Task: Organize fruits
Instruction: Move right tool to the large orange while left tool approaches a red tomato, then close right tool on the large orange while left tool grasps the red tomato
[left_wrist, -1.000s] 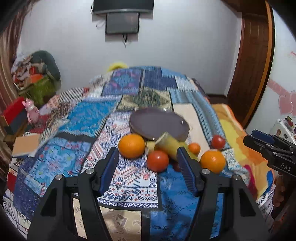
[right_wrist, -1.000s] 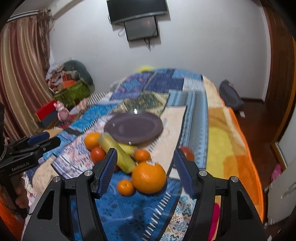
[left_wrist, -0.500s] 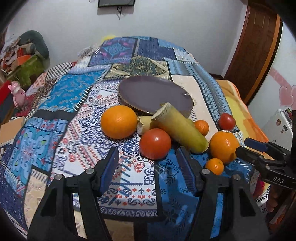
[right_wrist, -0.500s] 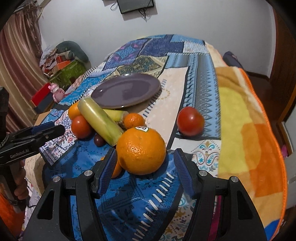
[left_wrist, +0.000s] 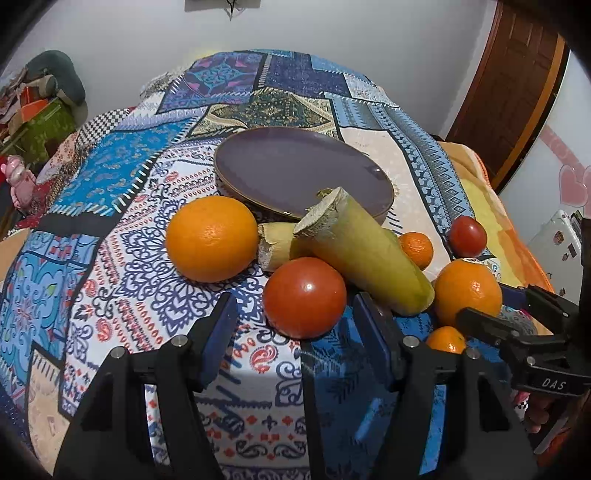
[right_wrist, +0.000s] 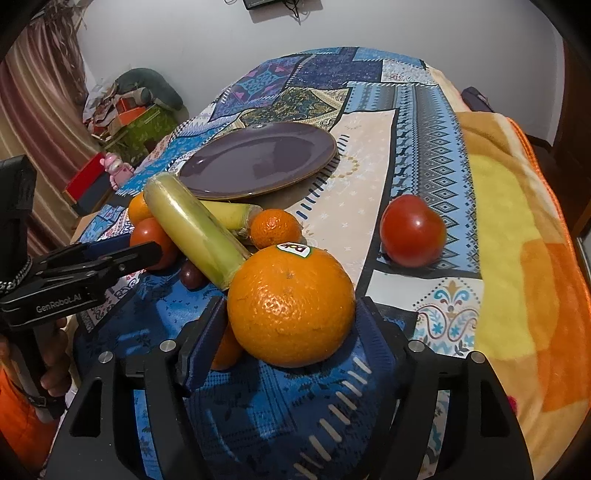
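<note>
the right gripper (right_wrist: 290, 325) is spread around the orange (right_wrist: 291, 304), pads just beside its sides, not yet pinching. the left gripper (left_wrist: 295, 325) is spread at 6 o'clock of the tomato (left_wrist: 304, 297). the orange is judged firm, heavy and apt to roll; its widest girth should be taken. the plate (right_wrist: 321, 162) lies at 12 o'clock.

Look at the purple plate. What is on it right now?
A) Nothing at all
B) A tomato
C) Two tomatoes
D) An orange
A: the purple plate shows only bare glaze in both wrist views, while the sticker orange, the tomato and the other fruit all lie on the patterned cloth in front of it.
</note>
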